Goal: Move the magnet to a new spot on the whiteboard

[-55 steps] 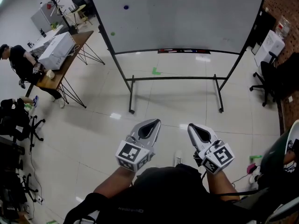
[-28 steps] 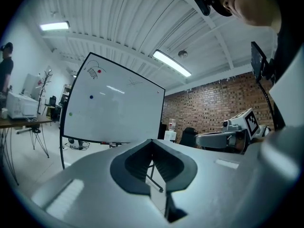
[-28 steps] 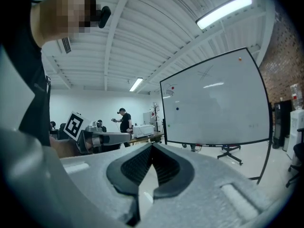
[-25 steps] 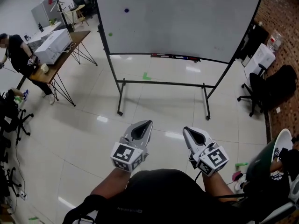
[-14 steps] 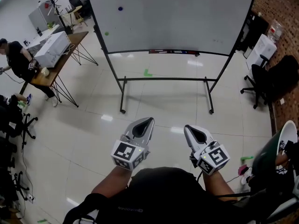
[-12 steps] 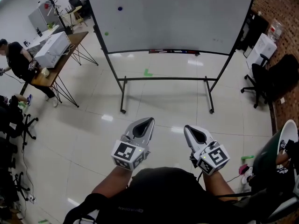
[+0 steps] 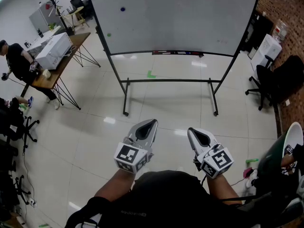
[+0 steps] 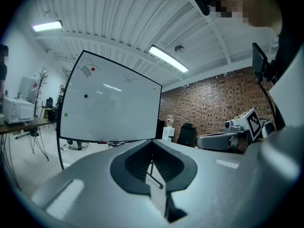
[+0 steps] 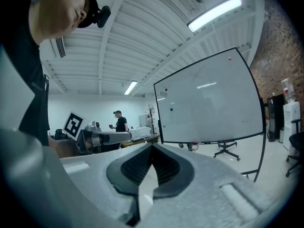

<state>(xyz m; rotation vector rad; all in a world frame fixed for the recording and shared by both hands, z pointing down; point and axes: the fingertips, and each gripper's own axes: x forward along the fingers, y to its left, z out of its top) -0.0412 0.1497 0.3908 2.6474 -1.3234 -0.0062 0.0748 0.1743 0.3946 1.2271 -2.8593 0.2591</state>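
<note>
An open office or lab: rolling whiteboard [image 7: 180,18], office chair [image 7: 278,80], trestle desk [image 7: 80,41], brick wall [image 7: 285,4].

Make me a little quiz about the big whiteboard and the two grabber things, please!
1. True or false: the left gripper is holding a magnet.
2. A blue magnet and a green magnet sit on the whiteboard. Which one is higher up? A: blue. B: green. C: they are level.
3. Fill in the missing word: the jaws of the right gripper are ____ (open or shut).

Key: 1, false: its jaws are together with nothing between them. 2, A. 3, shut.
</note>
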